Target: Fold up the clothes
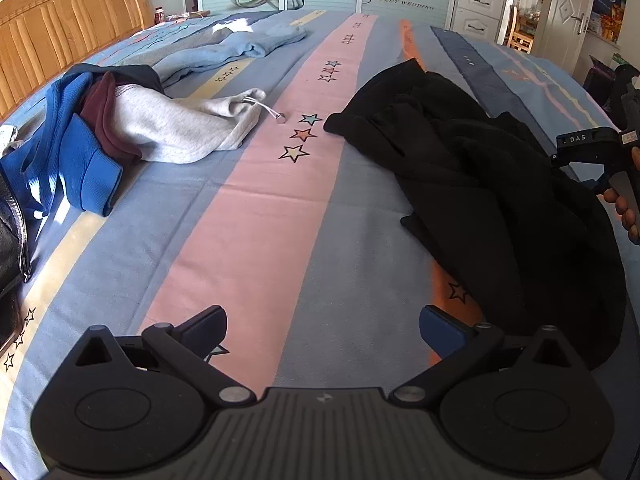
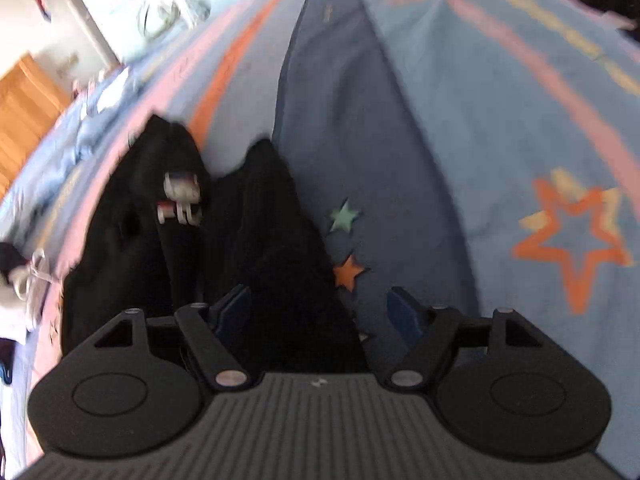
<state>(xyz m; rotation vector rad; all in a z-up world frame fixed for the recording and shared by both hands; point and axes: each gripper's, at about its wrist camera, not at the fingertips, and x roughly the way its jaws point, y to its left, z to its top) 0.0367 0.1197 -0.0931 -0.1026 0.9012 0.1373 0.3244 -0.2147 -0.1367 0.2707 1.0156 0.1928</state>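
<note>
Striped bed (image 1: 256, 208) — black garment (image 1: 472, 184), grey (image 1: 180, 128) and blue clothes (image 1: 68, 152).

Left gripper (image 1: 322, 330): black ribbed housing, round side discs, silver rivets, blue-padded fingers (image 1: 442, 330). Right gripper (image 2: 318, 312): identical build. White "DAS" marking at 3 o'clock in the left view.

Bed sheet (image 1: 280, 220) with blue, pink, orange and pale yellow stripes and little stars, black top (image 1: 480, 184) with a small white and red patch (image 2: 180, 200), bright blue top (image 1: 76, 160), dark red cloth (image 1: 106, 120), light grey top (image 1: 176, 128), pale blue top (image 1: 240, 46), orange-brown wooden headboard (image 1: 60, 20)
</note>
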